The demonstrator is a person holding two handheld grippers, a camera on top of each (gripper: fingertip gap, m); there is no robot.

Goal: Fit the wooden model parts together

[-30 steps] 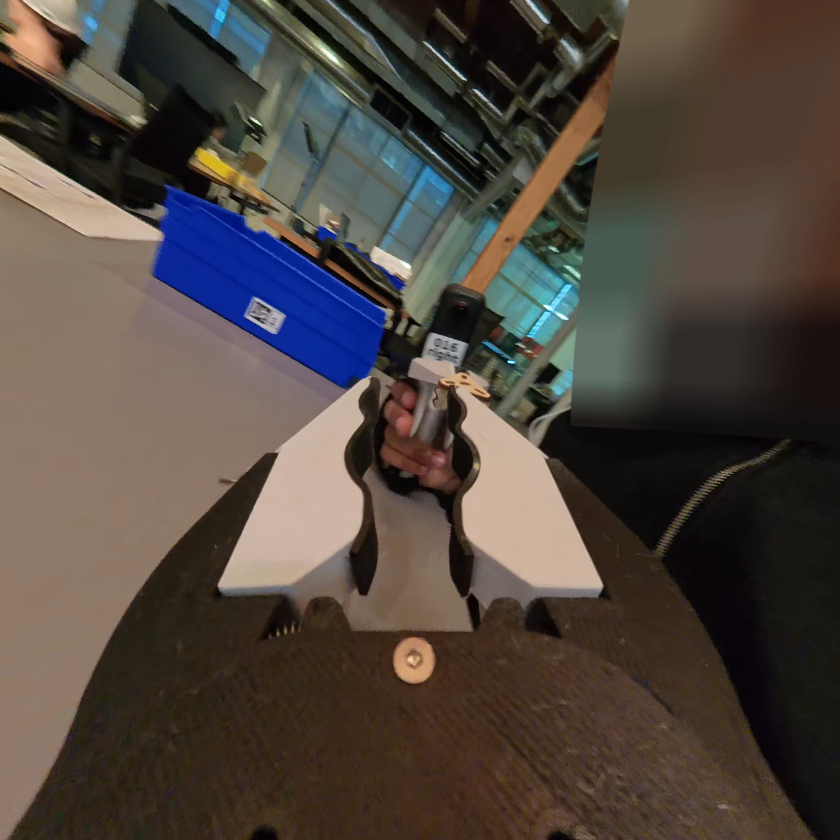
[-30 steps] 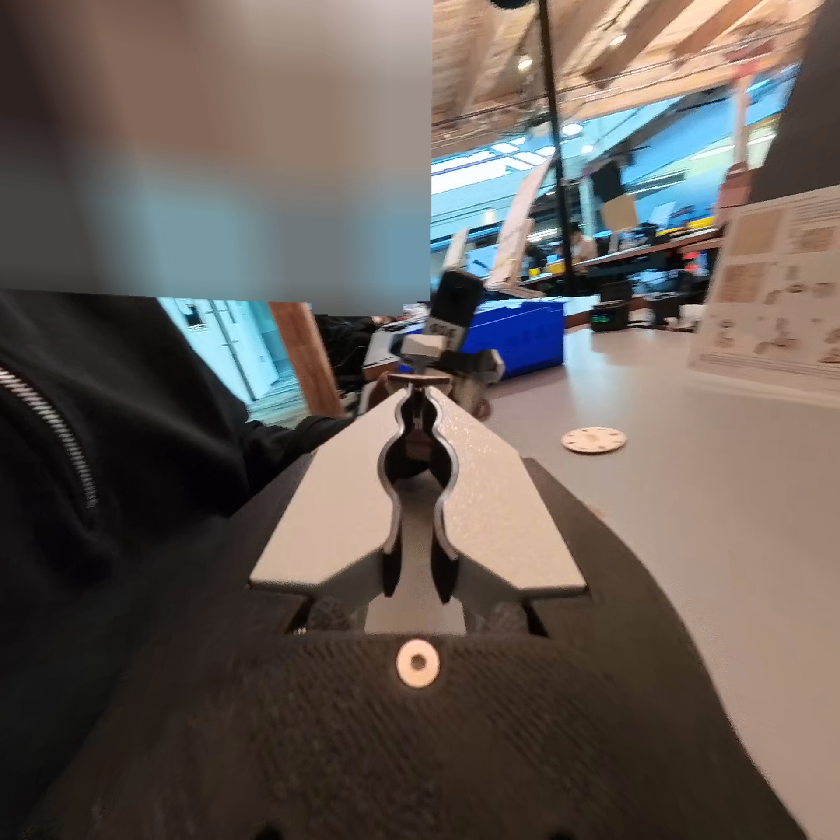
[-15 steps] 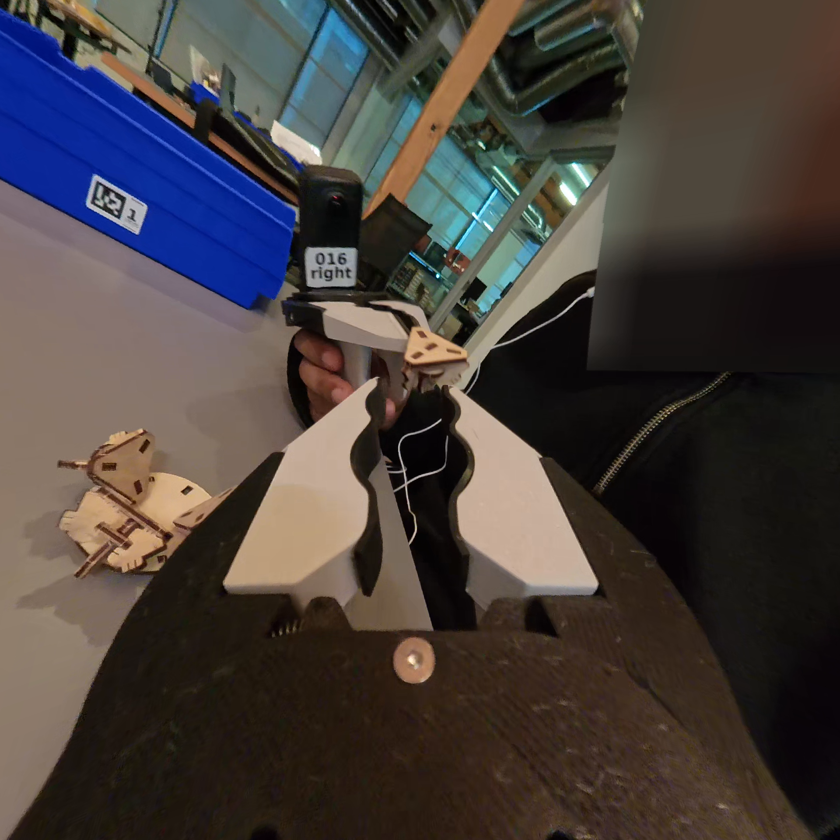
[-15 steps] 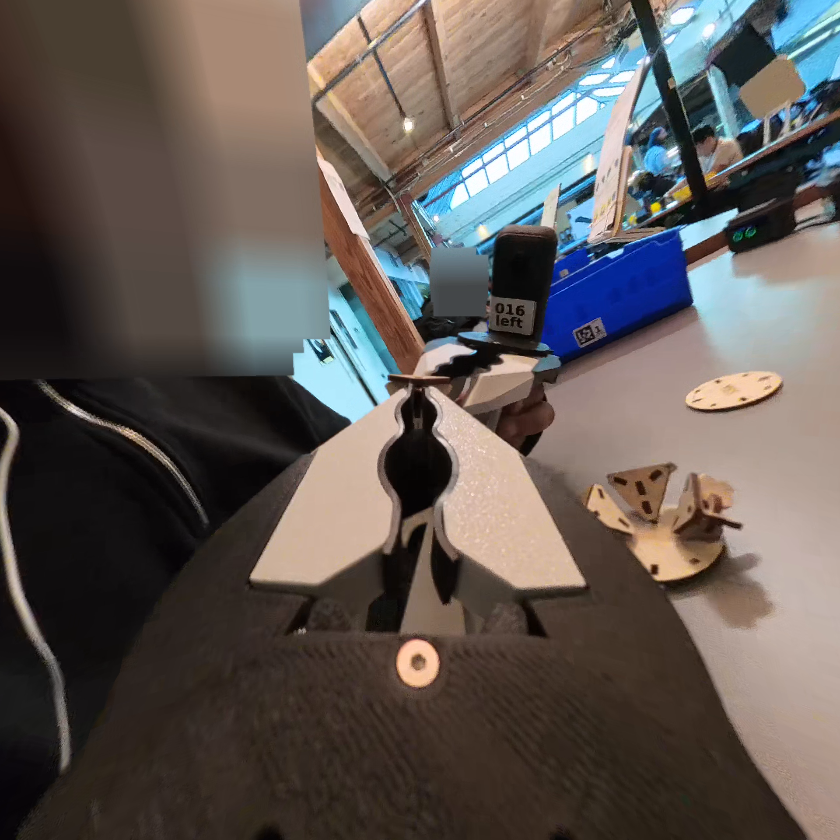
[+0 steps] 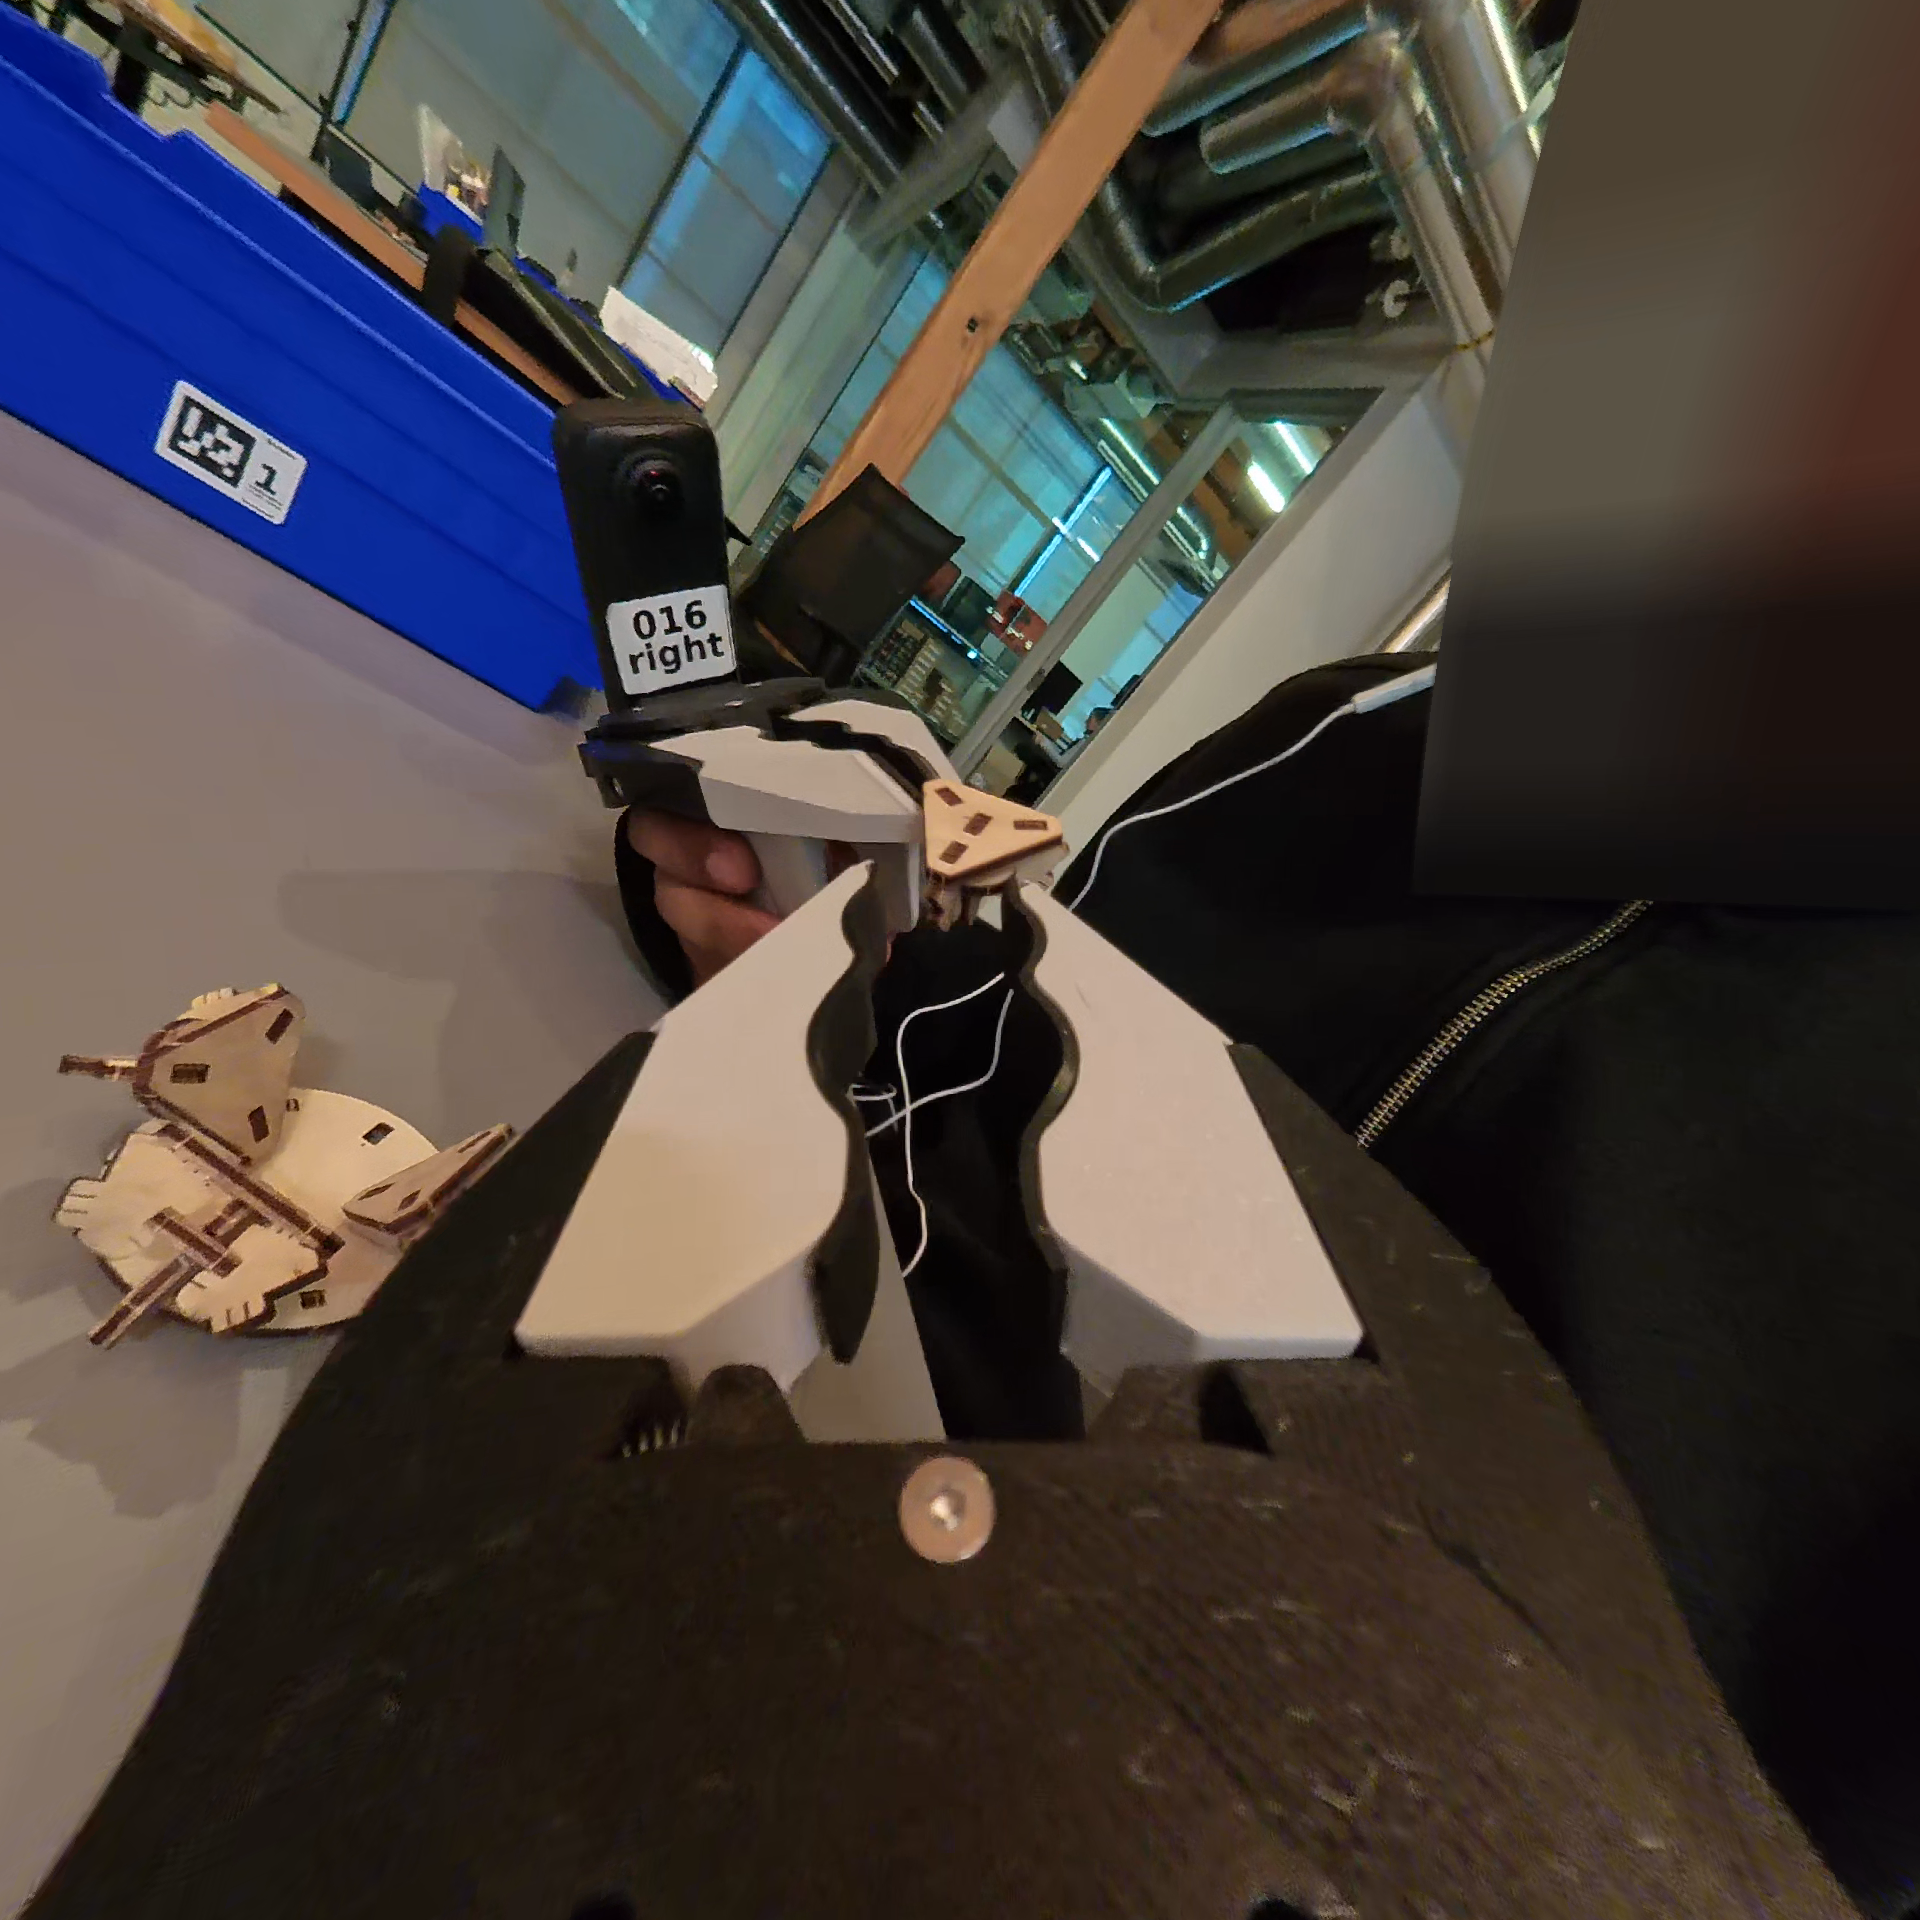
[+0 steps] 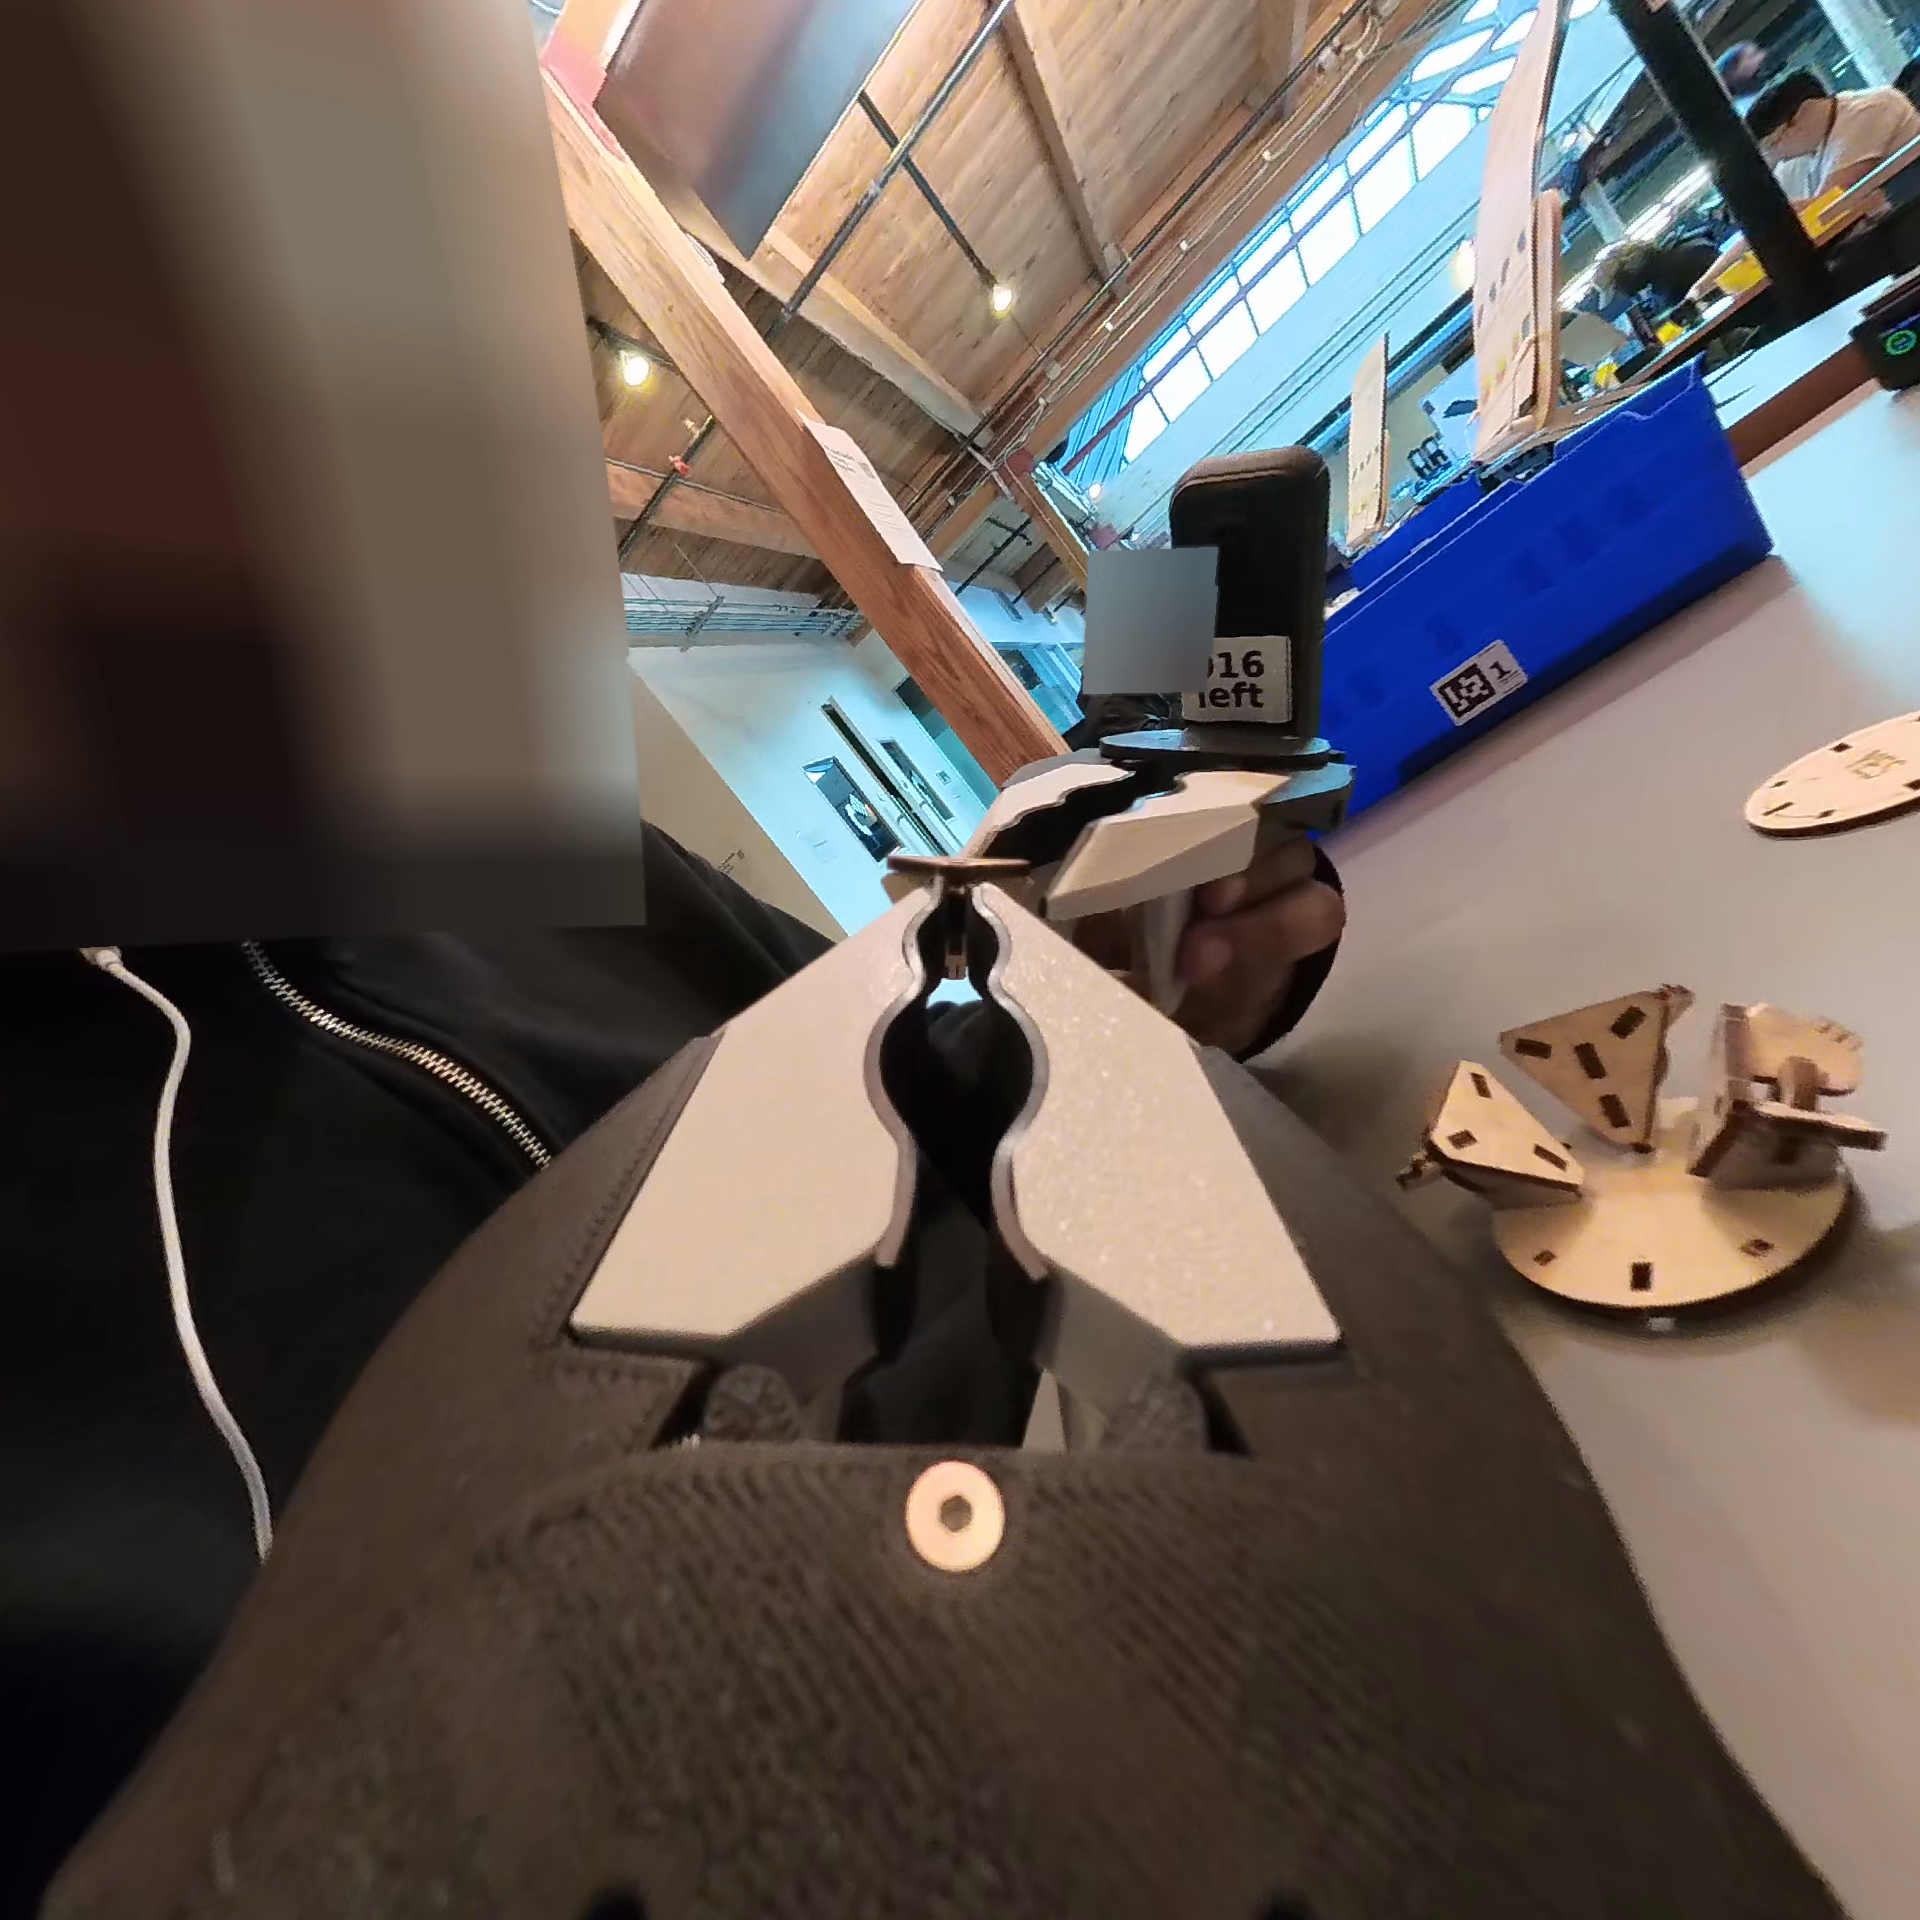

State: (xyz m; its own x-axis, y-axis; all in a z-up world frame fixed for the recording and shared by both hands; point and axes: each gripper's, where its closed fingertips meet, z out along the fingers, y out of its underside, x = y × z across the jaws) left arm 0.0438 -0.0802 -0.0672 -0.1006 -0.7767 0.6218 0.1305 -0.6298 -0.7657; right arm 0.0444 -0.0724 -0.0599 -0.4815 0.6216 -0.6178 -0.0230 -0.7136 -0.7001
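The left hand-held gripper (image 5: 940, 888), fingers apart, has been narrowed around the triangular plywood piece (image 5: 987, 831) kept clamped in the right hand-held gripper (image 6: 953, 904).

A grey surface (image 6: 1558, 935) is seen. A wooden disc assembly (image 6: 1673, 1174) lies on it; beyond it, a flat wooden disc (image 6: 1839, 774) and a blue bin (image 6: 1538, 613).

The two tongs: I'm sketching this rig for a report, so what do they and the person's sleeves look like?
Each of the tongs, left and right, has pale grey wedge fingers with wavy black inner pads, set in a rough black body with a silver screw. Each carries an upright black camera bearing a white sticker. The person wears a black zipped jacket with a white cable.
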